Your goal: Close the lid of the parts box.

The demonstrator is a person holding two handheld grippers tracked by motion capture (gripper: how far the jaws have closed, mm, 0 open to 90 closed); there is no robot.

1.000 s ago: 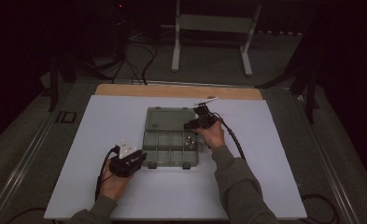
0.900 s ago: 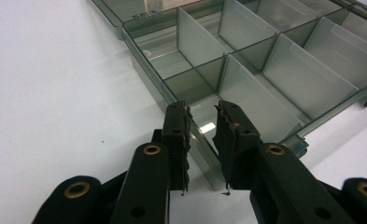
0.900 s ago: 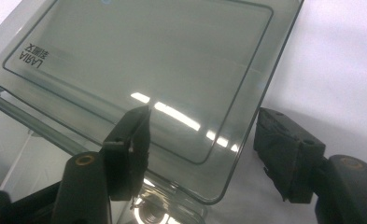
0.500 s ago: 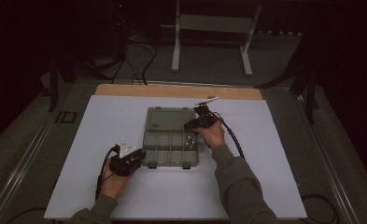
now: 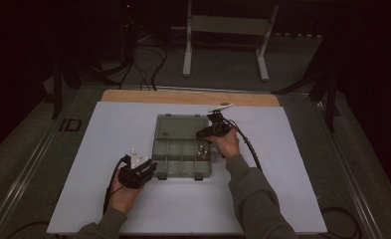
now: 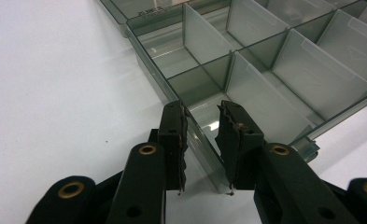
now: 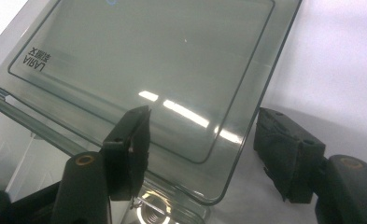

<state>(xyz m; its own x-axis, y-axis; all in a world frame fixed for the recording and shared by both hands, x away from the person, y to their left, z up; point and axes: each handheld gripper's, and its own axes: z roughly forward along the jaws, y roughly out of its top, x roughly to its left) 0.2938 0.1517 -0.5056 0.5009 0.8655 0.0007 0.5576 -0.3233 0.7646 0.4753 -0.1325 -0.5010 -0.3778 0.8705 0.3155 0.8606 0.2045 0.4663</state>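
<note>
The left hand-held gripper (image 6: 204, 144), jaws just eased around the organiser box (image 5: 182, 152) wall (barely pinching), should clamp firmly while the right hand-held gripper (image 7: 209, 154), open, works the lid (image 7: 144, 70).

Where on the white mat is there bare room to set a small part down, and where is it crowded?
Free: the white mat right of the grey-green compartment box, the strip left of its open lid, and the near edge between the forearms. Crowded: the box's left wall, straddled by the left gripper, and its right end by the right gripper.
</note>
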